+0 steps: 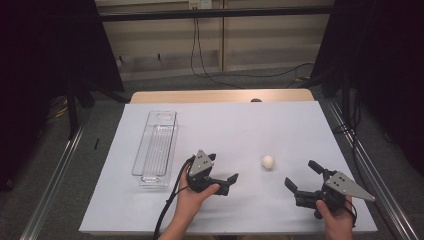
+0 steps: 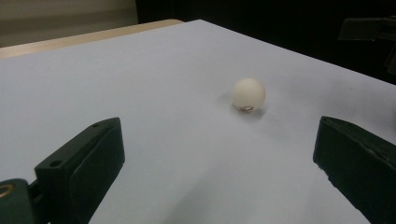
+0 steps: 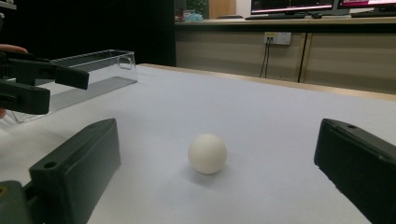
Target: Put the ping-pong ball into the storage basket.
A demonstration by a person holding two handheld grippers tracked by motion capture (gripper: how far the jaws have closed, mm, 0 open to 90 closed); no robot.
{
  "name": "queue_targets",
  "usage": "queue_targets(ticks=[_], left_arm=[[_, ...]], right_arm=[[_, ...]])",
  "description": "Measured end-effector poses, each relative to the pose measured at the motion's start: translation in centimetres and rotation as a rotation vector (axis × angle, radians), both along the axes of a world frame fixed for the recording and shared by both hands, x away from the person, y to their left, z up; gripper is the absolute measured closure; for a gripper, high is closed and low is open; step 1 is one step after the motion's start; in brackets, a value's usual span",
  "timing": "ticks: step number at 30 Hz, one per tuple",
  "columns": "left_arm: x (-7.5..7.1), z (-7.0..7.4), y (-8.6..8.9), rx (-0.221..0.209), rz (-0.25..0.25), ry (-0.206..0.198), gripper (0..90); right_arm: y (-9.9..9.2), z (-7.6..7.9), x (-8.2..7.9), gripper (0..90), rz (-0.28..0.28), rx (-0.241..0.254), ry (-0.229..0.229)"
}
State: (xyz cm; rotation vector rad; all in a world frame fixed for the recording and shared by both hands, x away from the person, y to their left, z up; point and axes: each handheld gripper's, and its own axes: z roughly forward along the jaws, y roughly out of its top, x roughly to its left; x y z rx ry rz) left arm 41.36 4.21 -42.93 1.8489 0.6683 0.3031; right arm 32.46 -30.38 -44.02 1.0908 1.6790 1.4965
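Black and wide apart, both sets of jaws, with nothing held between them. Nearest the person, at the bottom of the high view: 2 hands, each gripping 1 tool, left gripper (image 1: 226,184) on one side and right gripper (image 1: 301,178) on the other. Both tilted inward, aimed at the same small thing, likely so either one can go for it. Just past them, between the 2 and a bit further up the table: a little white ball (image 1: 268,161), sitting alone on the pale sheet (image 1: 240,130), touching neither tool. Same ball (image 2: 249,94) seen from the left gripper view, ahead and off to the right, with a small dark mark low on it. Seen from the right gripper view, ball (image 3: 207,153) lined up between the open jaws, so probably easier to grab from that side. Round, so likely to roll if bumped; a slow, gentle squeeze looks best. Further off, to the left: a long clear plastic bin (image 1: 155,147), open on top, lying lengthwise, perhaps a spot to drop the ball into. Beyond that, bare wooden table edge (image 1: 220,96), then grey floor with cables.
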Motion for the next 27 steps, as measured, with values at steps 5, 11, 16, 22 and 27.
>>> queue_targets(ticks=[5, 11, 16, 22, 27], left_arm=[[0.2, 0.0, -0.7, -0.008, -0.018, 0.006, 2.2], [0.5, -0.1, -1.2, 0.000, -0.012, 0.016, 2.2], [0.7, -0.1, -1.7, 0.006, -0.019, 0.021, 2.3], [0.9, -0.3, -1.9, 0.009, -0.021, 0.024, 2.3], [1.0, -0.3, -2.2, 0.006, -0.017, 0.025, 2.3]], right_arm=[[0.0, 0.0, 0.0, 0.1, 0.002, 0.003, 0.005], [0.1, 0.0, 0.0, 0.1, 0.003, 0.005, 0.007], [0.1, 0.0, 0.0, 0.1, 0.005, 0.004, 0.007], [0.1, 0.0, 0.0, 0.1, 0.009, 0.003, 0.006], [0.1, 0.0, 0.0, 0.1, 0.009, 0.001, 0.005]])
